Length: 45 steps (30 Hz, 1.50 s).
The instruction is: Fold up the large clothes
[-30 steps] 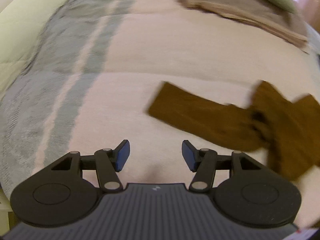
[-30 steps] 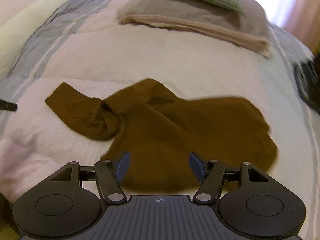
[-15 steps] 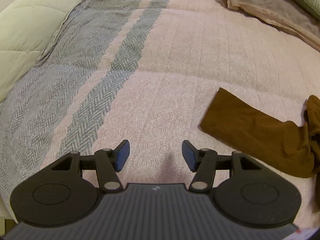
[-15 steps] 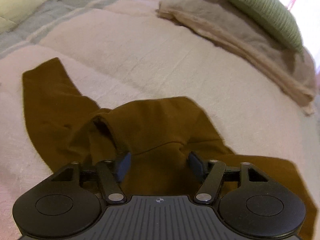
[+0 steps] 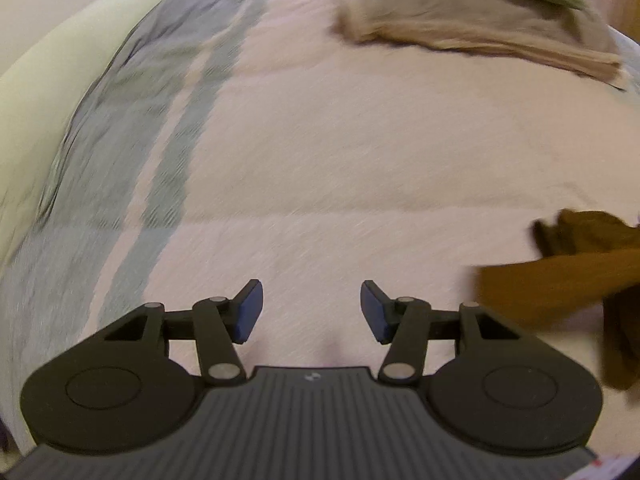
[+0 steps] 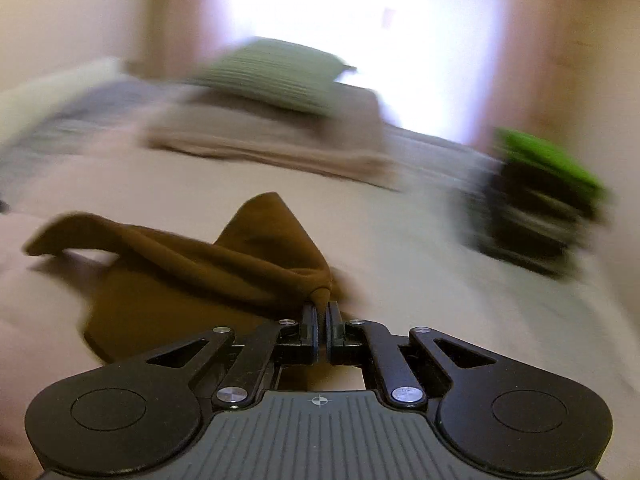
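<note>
A brown garment (image 6: 208,268) lies partly bunched on the pale pink bedspread (image 6: 400,264). My right gripper (image 6: 322,312) is shut on a pinched fold of it, and the cloth rises off the bed toward the jaws. In the left wrist view the same brown garment (image 5: 560,284) shows at the right edge, blurred. My left gripper (image 5: 312,306) hovers over bare bedspread (image 5: 340,160) to the left of the garment; its jaws are closing slightly with nothing between the blue pads (image 5: 250,312).
A folded beige blanket (image 5: 472,28) with a green striped pillow (image 6: 276,72) on it lies at the far end of the bed. Grey-striped bedding (image 5: 132,128) runs along the left. A dark stack topped with bright green cloth (image 6: 536,204) sits at the right.
The right gripper's jaws have shut on a fold of the brown garment and lifted it, swinging toward the right. The left gripper shifted, so the garment sits further right in its view.
</note>
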Available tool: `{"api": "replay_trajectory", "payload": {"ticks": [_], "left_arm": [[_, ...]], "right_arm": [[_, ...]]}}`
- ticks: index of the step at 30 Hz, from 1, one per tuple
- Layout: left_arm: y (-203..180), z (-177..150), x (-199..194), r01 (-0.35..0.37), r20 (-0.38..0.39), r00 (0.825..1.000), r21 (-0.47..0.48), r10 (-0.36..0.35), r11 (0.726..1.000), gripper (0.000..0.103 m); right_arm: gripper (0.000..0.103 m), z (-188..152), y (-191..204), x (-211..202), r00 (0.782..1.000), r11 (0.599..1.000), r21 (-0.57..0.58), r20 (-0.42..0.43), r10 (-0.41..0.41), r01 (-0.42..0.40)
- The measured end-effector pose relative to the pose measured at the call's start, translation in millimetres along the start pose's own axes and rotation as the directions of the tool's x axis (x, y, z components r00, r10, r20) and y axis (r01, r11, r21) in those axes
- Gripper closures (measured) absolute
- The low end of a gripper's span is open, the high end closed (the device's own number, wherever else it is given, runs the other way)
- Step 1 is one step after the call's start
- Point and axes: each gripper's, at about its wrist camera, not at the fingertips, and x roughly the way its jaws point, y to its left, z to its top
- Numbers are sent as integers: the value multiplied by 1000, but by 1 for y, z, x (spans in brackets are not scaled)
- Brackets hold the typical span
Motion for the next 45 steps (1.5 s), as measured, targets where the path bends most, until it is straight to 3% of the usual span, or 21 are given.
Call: {"api": "replay_trajectory", "payload": {"ticks": [4,6,8,10,11,13,18,19,21,24,26,27,28,30,32,35,39,41,42,43,45], "left_arm": [[-75,31,-7,69,49,996,92,-74,993,53],[-125,47,-8,132,69,987,158,-144,979,53],[-175,59,-3,189,71,975,239,-211,952,53],[-236,71,4,258,62,952,358,-299,897,52],[-266,76,9,291,54,937,423,-345,858,51],[-329,82,17,371,16,892,542,-451,754,50],[-450,81,44,605,-249,712,691,-657,394,29],[-465,77,52,633,-303,685,697,-662,336,18],[-487,69,69,665,-381,670,690,-637,286,14],[-495,56,98,669,-421,702,668,-575,327,20],[-488,45,99,693,-421,673,646,-608,319,66],[-484,42,94,690,-408,669,652,-621,315,82],[-476,42,90,689,-391,668,646,-633,328,102],[-451,49,83,725,-343,641,566,-687,393,102],[-414,61,66,716,-232,646,514,-727,473,102],[-356,84,32,684,-68,677,425,-733,592,102],[-286,121,-26,566,160,748,354,-645,744,102],[-262,149,-44,504,240,782,299,-575,810,100],[-257,164,-47,462,268,810,258,-522,849,100],[-254,176,-47,410,300,835,220,-461,885,100],[-255,192,-40,335,334,864,177,-377,925,96]], "right_arm": [[101,-55,-91,-9,971,962,143,-100,-218,231],[100,-92,-138,10,927,911,266,-289,-238,316],[99,-128,-181,20,892,799,471,-420,-169,373],[92,-145,-207,10,916,679,638,-379,-134,363],[85,-151,-217,6,931,620,706,-342,-124,342],[43,-152,-231,14,957,539,795,-277,-82,277],[37,-154,-251,43,981,433,888,-189,36,155],[37,-155,-253,51,982,421,896,-182,57,141],[36,-155,-253,62,978,395,910,-179,106,124],[36,-165,-245,82,967,364,923,-193,166,122],[42,-167,-240,95,966,369,925,-167,196,85],[75,-165,-234,96,971,383,922,-137,196,53],[90,-156,-231,98,974,423,905,-122,189,32],[90,-138,-228,98,978,488,873,-108,180,7],[90,-112,-227,96,983,555,829,-43,181,-66],[90,-64,-233,103,974,628,753,78,213,-198],[90,16,-240,145,922,678,628,218,319,-383],[90,60,-240,192,890,665,598,224,397,-447],[86,78,-239,220,890,652,620,190,415,-436],[70,93,-237,246,904,654,651,124,410,-386],[52,116,-225,282,933,693,673,-11,358,-258]]}}
